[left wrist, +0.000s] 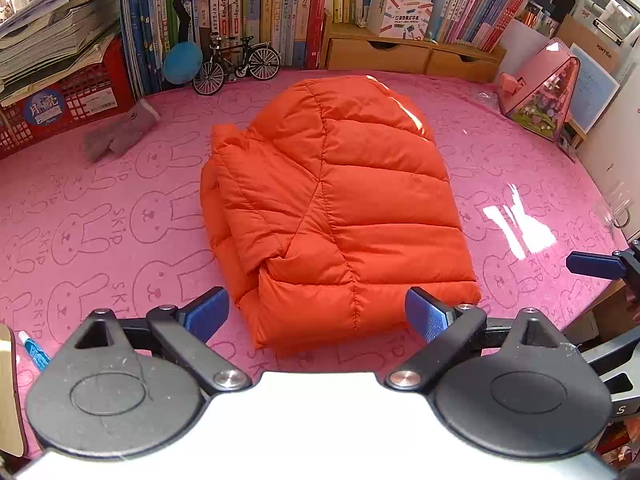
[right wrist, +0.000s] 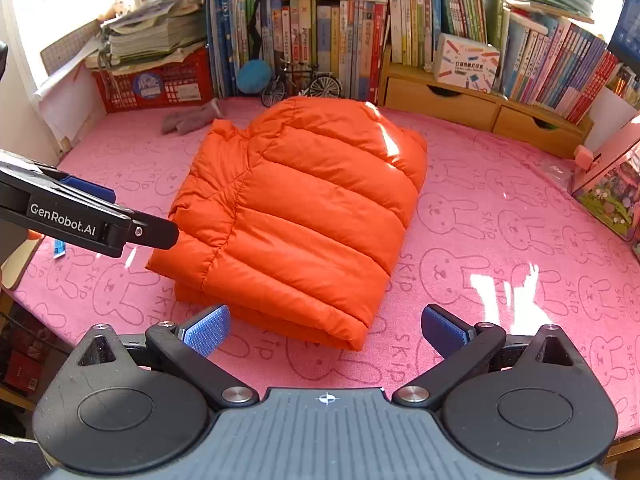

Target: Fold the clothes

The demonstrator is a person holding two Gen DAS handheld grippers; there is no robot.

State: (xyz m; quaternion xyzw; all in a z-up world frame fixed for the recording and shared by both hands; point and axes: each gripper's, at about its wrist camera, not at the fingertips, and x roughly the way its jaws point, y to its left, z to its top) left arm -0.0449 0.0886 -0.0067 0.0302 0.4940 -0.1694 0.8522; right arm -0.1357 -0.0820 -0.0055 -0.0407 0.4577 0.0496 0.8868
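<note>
The orange quilted jacket [left wrist: 336, 208] lies folded into a thick rectangle at mid-tabletop, hem toward the near edge. My left gripper [left wrist: 316, 314] and right gripper [right wrist: 326, 328] both stand wide open, holding nothing, just short of it. The pink rabbit-print table cover [right wrist: 500, 240] runs back to bookshelves [right wrist: 320, 32] along the far edge.

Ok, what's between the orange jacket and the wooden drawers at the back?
Only bare pink mat; the right wrist view shows nothing between the jacket and the drawers.
</note>
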